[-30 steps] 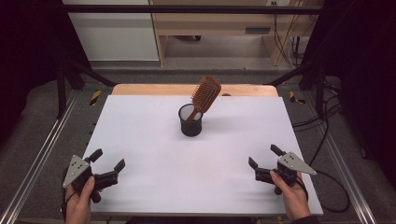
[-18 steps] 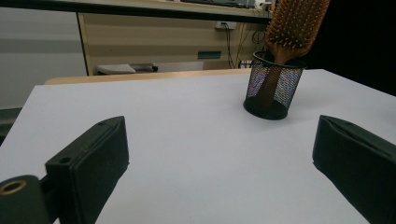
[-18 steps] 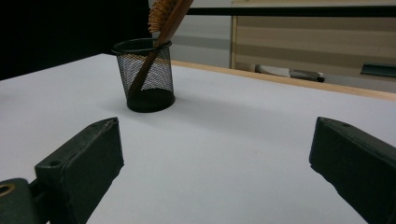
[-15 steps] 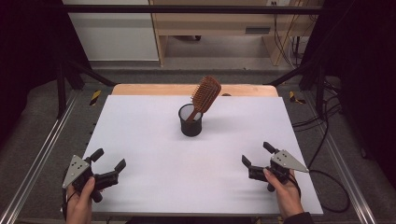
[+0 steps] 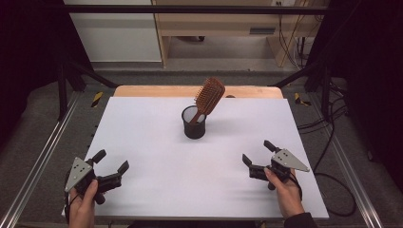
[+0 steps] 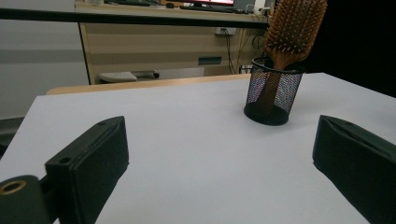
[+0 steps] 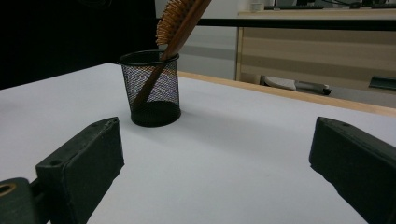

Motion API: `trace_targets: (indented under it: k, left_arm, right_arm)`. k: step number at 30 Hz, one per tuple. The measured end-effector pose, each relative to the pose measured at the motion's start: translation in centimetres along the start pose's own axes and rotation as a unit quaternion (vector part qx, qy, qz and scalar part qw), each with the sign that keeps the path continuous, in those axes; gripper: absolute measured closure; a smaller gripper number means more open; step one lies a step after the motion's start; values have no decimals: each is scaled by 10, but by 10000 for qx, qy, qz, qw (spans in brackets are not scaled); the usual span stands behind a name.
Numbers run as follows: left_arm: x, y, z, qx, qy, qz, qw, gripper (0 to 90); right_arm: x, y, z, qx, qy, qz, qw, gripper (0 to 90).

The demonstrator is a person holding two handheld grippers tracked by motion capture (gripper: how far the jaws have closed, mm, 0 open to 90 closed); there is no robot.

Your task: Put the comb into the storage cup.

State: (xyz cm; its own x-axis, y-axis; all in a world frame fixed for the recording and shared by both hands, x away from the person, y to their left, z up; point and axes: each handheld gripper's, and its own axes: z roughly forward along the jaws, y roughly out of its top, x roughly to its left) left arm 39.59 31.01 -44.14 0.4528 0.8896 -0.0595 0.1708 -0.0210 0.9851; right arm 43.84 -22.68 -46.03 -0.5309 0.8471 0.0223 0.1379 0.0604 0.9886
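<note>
A black mesh cup (image 5: 194,124) stands upright at the far middle of the white table top (image 5: 142,133). A wooden paddle hairbrush (image 5: 209,97) leans in it, handle down, head tilted to the right. My left gripper (image 5: 112,160) is open near the front left corner, held by a hand, with nothing between its fingers. My right gripper (image 5: 256,151) is open at the front right, also held and bare. In the left gripper view the cup (image 6: 273,95) and brush (image 6: 294,28) lie ahead to the right. In the right gripper view the cup (image 7: 152,88) and brush (image 7: 180,21) lie ahead to the left.
A wooden strip (image 5: 157,90) runs along the table's far edge. Metal frame rails run along the left (image 5: 38,161) and right (image 5: 347,171) sides. Cables (image 5: 332,142) trail on the floor at the right. A desk (image 5: 218,23) stands beyond the table.
My right gripper has moved left and a little forward, toward the table's middle, staying open. The left gripper, cup and brush have hardly moved.
</note>
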Motion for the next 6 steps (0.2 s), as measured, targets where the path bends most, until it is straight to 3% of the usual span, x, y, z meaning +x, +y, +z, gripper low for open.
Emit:
trace_targets:
  k: [6]
  left_arm:
    - [-1,0,0,-7,22,2,10000,40]
  right_arm:
    - [2,-1,-3,95,22,-80,9999,34]
